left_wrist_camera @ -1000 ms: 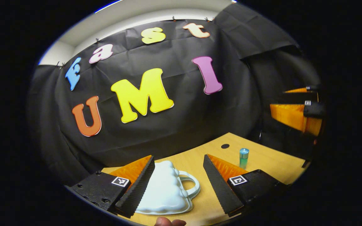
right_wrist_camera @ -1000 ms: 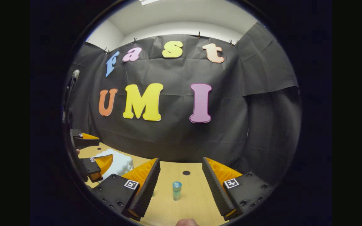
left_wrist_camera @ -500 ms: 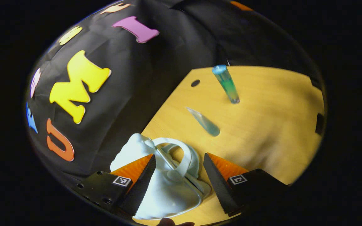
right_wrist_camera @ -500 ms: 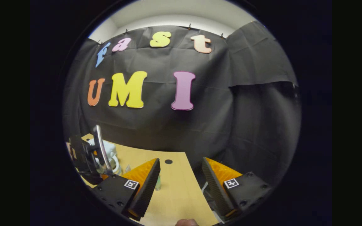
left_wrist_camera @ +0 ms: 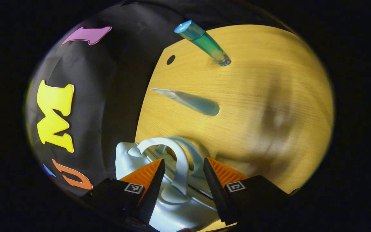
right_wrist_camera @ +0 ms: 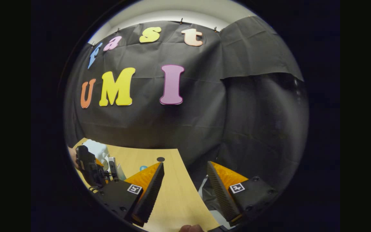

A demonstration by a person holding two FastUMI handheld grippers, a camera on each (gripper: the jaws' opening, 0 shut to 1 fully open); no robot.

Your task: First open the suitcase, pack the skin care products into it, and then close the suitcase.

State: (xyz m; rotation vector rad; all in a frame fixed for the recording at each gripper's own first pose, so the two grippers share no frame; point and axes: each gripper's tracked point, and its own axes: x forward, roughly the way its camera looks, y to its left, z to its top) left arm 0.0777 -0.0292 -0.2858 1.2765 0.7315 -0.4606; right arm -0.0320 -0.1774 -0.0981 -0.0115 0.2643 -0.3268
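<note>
Left gripper view: my left gripper (left_wrist_camera: 182,180) straddles the handle (left_wrist_camera: 181,167) of the small white suitcase (left_wrist_camera: 172,206), jaws apart, not yet clamped. The suitcase looks shut. A skincare tube (left_wrist_camera: 190,101) and bottle (left_wrist_camera: 203,42) wait unpacked on the table (left_wrist_camera: 269,96). My right gripper (right_wrist_camera: 185,185) hangs open, empty.

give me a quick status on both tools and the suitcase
Left tool open, straddling one handle of the closed small white plastic suitcase. Right tool open, empty, over the wooden table. Upright teal tube and flat pale-blue tube unpacked.
</note>
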